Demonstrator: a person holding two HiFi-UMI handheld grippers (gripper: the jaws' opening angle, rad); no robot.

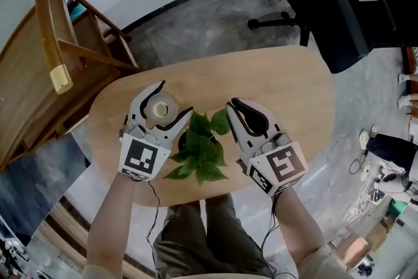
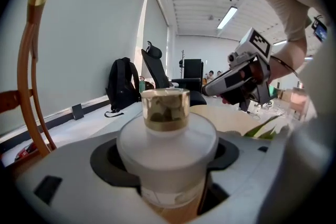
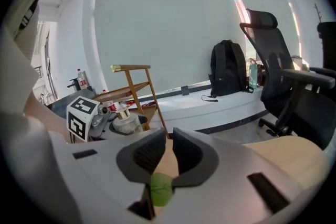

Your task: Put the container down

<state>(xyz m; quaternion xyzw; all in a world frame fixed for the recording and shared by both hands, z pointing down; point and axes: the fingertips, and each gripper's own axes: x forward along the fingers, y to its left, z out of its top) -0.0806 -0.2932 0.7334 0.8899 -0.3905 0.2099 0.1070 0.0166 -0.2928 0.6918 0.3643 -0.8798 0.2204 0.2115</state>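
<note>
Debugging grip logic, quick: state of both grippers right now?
Left gripper: closed on the frosted white round container with gold cap.
Right gripper: closed, pinching a green plant leaf.

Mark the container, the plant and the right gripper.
container (image 2: 167,140), left gripper view, frosted shoulder below the gold cap.
plant (image 1: 199,150), head view, middle of the leaves.
right gripper (image 3: 167,137), right gripper view, gap between its fingertips.

No legible text; only square markers on left tool (image 1: 174,101) and right tool (image 1: 233,104)
</note>
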